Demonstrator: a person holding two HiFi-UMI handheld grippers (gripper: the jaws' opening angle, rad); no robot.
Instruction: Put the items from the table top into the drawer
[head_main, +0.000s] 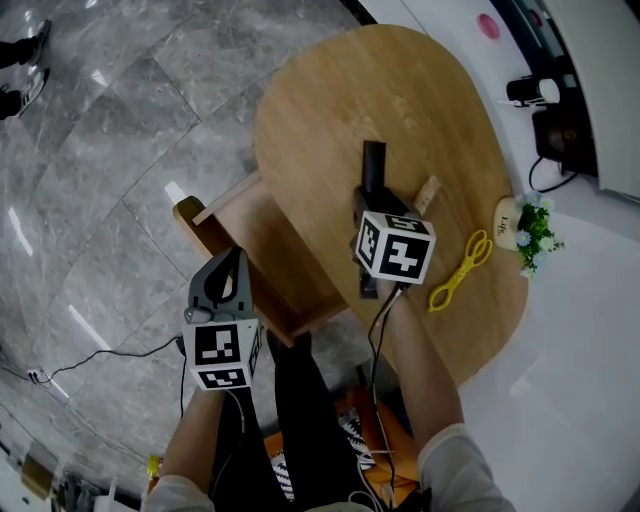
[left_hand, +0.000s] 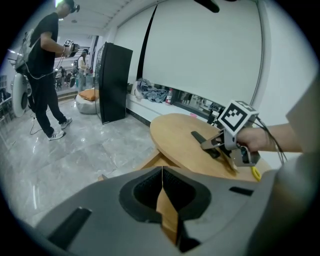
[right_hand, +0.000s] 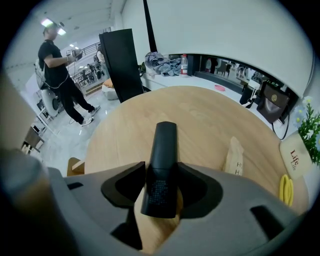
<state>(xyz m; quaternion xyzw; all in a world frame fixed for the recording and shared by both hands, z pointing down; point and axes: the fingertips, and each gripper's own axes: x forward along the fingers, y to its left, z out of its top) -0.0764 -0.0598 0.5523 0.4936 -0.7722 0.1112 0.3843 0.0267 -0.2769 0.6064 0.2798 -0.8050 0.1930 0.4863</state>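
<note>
Remote (right_hand: 164, 137) lies half hidden under right hand-held gripper (right_hand: 159, 174).

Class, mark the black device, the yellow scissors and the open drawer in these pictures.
black device (right_hand: 161, 167): right gripper view, middle of its body.
yellow scissors (head_main: 460, 272): head view, middle of their length.
drawer (head_main: 275, 250): head view, bare wooden floor inside.
</note>
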